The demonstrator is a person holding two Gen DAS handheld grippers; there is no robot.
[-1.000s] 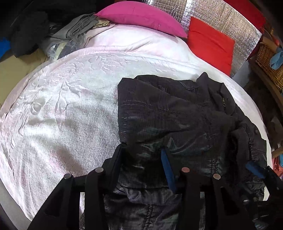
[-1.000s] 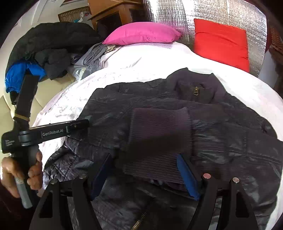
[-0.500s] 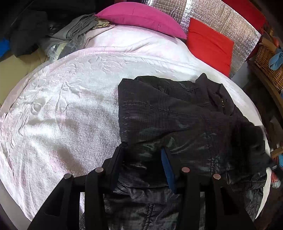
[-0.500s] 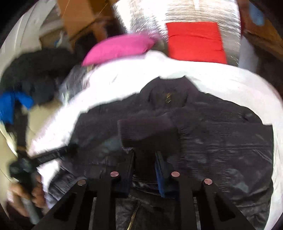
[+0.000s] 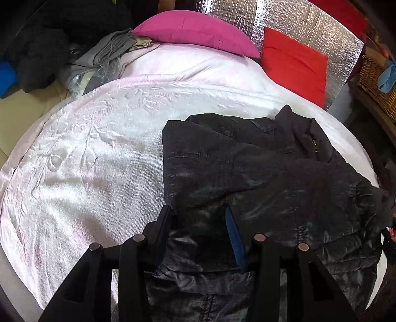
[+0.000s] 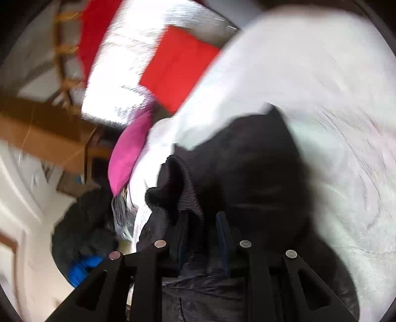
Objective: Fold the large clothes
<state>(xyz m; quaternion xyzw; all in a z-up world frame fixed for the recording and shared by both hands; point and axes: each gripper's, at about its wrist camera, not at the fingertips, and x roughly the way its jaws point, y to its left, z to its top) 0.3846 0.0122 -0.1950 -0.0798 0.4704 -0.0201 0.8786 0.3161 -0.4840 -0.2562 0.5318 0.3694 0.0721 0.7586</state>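
A large black quilted jacket (image 5: pixel 259 178) lies on the white bed cover (image 5: pixel 99 153), its collar and zip toward the red cushion. My left gripper (image 5: pixel 198 218) rests low on the jacket's left side, its jaws partly closed with a fold of fabric between them. In the blurred, tilted right wrist view my right gripper (image 6: pixel 201 223) is shut on the jacket's ribbed knit cuff (image 6: pixel 180 188) and holds the sleeve lifted above the jacket (image 6: pixel 259 173).
A pink pillow (image 5: pixel 198 32) and a red cushion (image 5: pixel 294 64) lie at the head of the bed before a silver foil panel (image 5: pixel 297 22). Grey and dark clothes (image 5: pixel 99 57) are piled at the far left. A wicker basket (image 5: pixel 376 81) stands right.
My right gripper closed on the ribbed cuff, then lifted and swung it, rolling the view sharply. The sleeve left the jacket's front. My left gripper stayed in place.
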